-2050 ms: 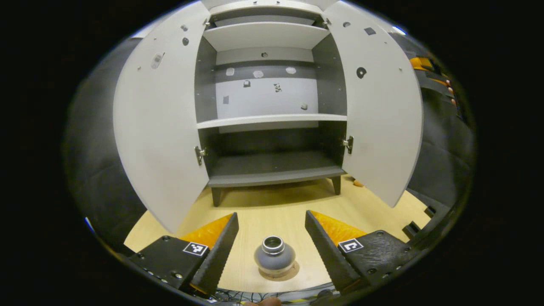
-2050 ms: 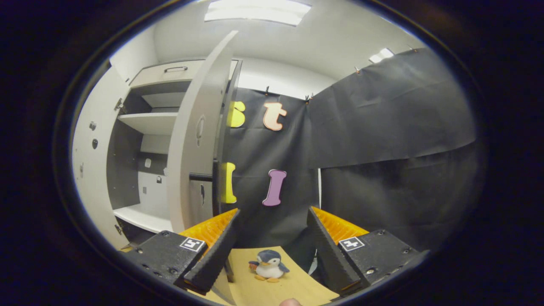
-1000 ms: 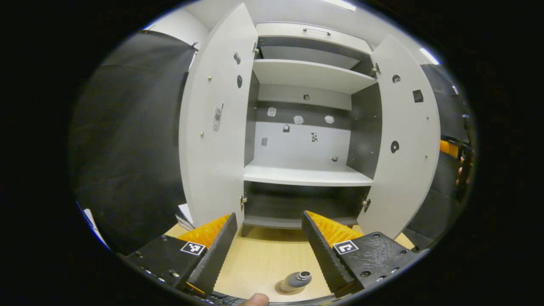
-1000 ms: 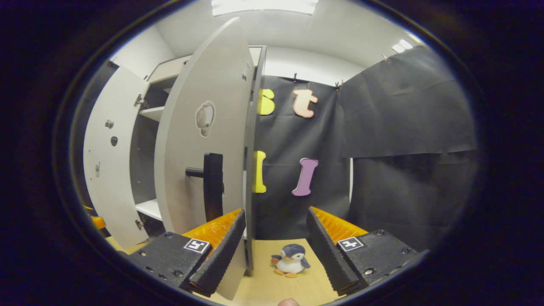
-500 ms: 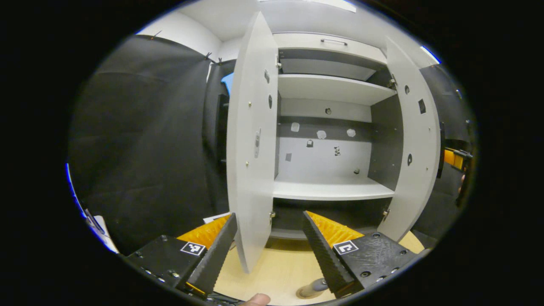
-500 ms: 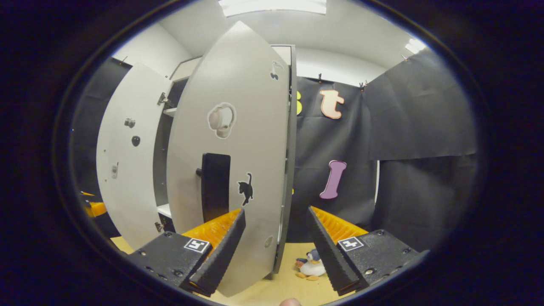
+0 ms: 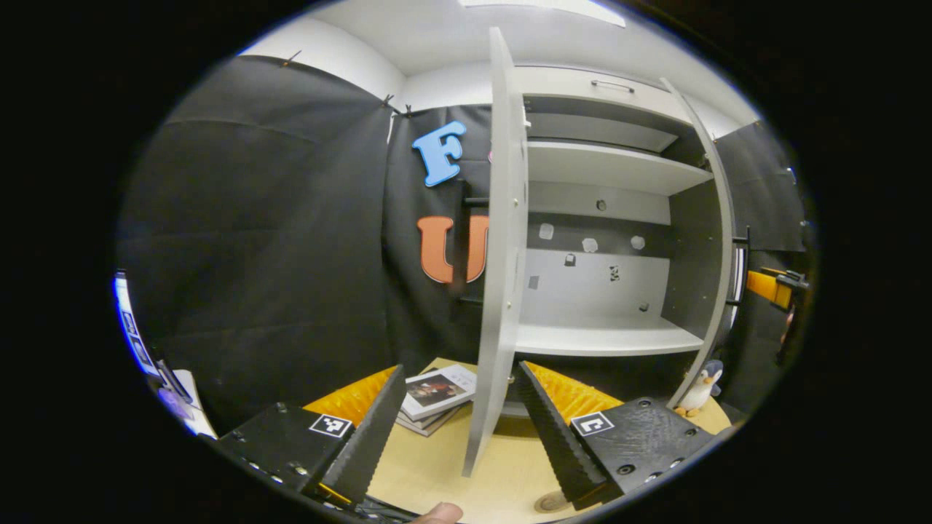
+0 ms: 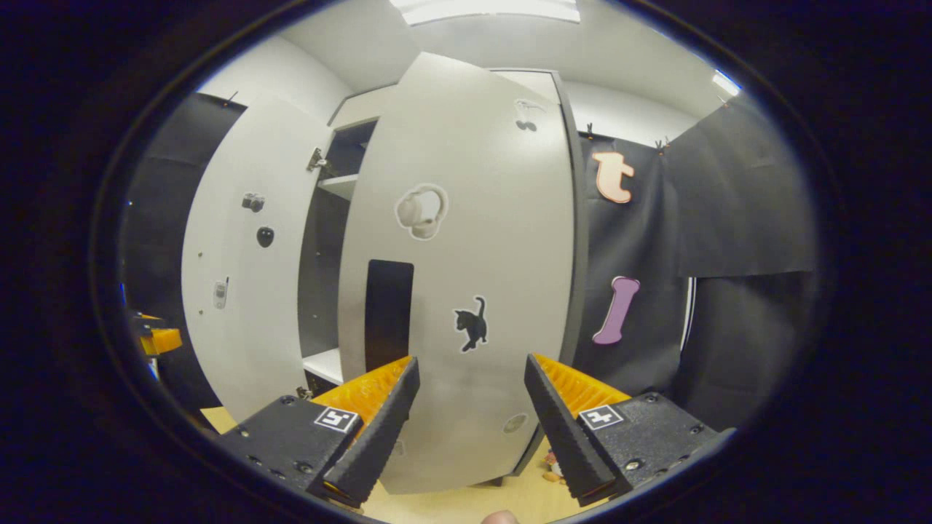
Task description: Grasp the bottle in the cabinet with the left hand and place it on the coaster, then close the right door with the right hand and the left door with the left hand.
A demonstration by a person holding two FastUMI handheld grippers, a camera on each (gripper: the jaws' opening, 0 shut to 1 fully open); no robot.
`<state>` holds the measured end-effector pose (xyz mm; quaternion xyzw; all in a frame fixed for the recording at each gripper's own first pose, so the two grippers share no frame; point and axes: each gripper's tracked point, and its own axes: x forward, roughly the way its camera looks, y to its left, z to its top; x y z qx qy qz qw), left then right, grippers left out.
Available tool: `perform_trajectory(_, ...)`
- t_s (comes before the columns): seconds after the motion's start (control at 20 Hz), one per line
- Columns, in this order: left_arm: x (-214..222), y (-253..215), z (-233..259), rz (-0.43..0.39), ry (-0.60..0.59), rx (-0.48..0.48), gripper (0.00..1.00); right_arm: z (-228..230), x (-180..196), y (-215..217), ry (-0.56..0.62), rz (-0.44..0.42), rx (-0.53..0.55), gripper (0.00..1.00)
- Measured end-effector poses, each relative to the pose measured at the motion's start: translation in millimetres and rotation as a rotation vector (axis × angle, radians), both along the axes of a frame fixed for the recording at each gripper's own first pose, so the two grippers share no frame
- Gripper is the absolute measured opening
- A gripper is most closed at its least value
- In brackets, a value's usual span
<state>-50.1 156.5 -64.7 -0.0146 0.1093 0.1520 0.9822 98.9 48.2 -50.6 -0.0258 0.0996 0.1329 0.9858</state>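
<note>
Cabinet (image 7: 604, 218) stands at the back of the table (image 7: 437, 466), both doors open, shelves bare. Right door (image 8: 466, 291) seen face-on in the right gripper view, swung part way in; a dark gap to the shelves shows between it and the left door (image 8: 240, 276), so judged not yet shut. In the left gripper view the left door (image 7: 502, 255) is edge-on, its lower corner just above the table's front edge. Right gripper (image 8: 470, 415): jaws apart, nothing between them, pointed at the door's lower face beside the black handle (image 8: 388, 313); contact with the panel cannot be told. Left gripper (image 7: 459, 429): jaws apart, empty, straddling the left door's edge without visibly touching it. Bottle is hidden in both views; the coaster (image 7: 547, 502) peeks out at the table's front edge under the left gripper's right finger, so the bottle's seat on it cannot be confirmed. Books (image 7: 437, 393) lie on the table's left side behind the left door; penguin toy (image 7: 703, 386) sits at the right, by the right door's foot. Step in hand, as judged: closing the right door. Advice: push flat on the panel near the handle side, far from the hinges, slow and square until it seats; keep the left gripper clear of the swing, and sweep the left door afterwards without clipping the coaster.
</note>
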Motion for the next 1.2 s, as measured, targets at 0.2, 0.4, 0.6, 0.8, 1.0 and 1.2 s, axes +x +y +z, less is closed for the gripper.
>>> perform_trajectory(0.2,3.2,43.4,8.1,0.059,0.002,0.047,0.99,1.9,-1.3,15.2,-0.014,0.011,-0.014,0.95)
perform_trajectory(0.4,17.7,73.0,11.9,0.085,0.035,0.075,0.89,1.2,-8.1,9.3,-0.01,-0.029,-0.014,0.95)
perform_trajectory(0.6,38.7,98.4,23.0,0.114,0.036,0.09,0.96,-1.3,-21.5,-10.0,-0.001,-0.08,-0.025,0.95)
perform_trajectory(0.8,64.0,83.6,39.7,0.034,0.001,0.08,0.94,-2.7,-33.1,-30.6,0.017,-0.122,-0.032,0.94)
perform_trajectory(1.0,72.0,79.8,47.4,0.009,0.005,0.13,0.88,-0.6,-42.1,-48.6,0.009,-0.152,-0.021,0.95)
perform_trajectory(1.2,73.6,73.1,46.0,-0.011,0.008,0.092,0.94,-10.6,-47.2,-61.2,0.043,-0.167,-0.018,0.95)
